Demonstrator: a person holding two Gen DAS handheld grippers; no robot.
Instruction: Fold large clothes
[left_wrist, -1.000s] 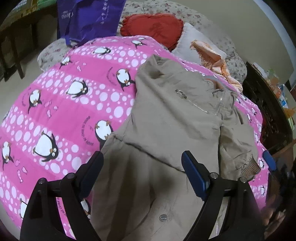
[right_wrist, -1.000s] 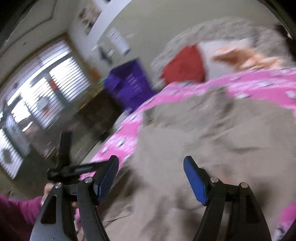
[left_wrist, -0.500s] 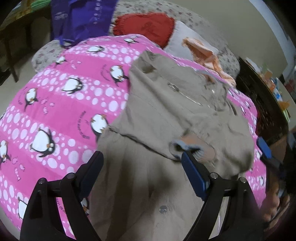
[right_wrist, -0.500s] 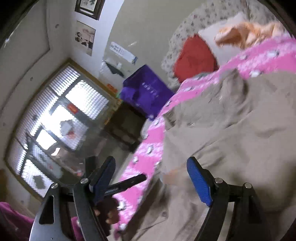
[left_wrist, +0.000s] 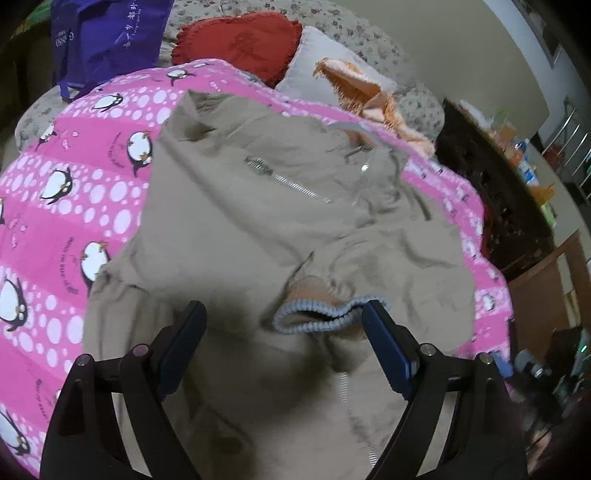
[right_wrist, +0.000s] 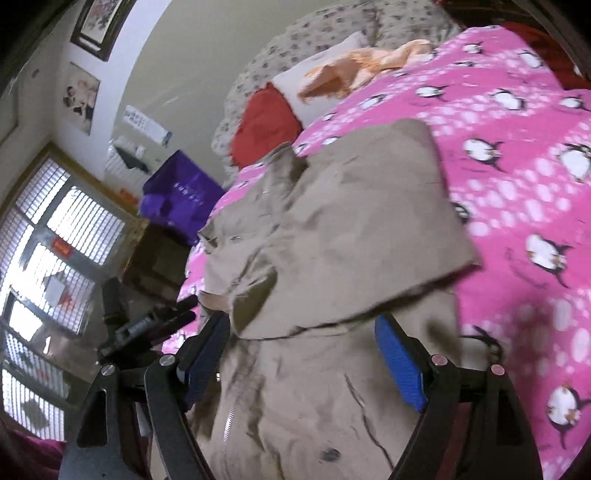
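One tan jacket (left_wrist: 236, 229) lies on one penguin quilt (left_wrist: 66, 192); both grippers' jaws gape, empty.

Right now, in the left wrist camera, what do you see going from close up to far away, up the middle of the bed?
Left gripper → ribbed blue cuff → tan jacket with its zipper → pink penguin blanket → red cushion → flowery bedding.

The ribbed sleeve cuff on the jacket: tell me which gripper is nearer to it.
Left. The left gripper hangs open right over the ribbed cuff, its right finger almost touching it. The right gripper is open over another part of the jacket; no cuff shows there.
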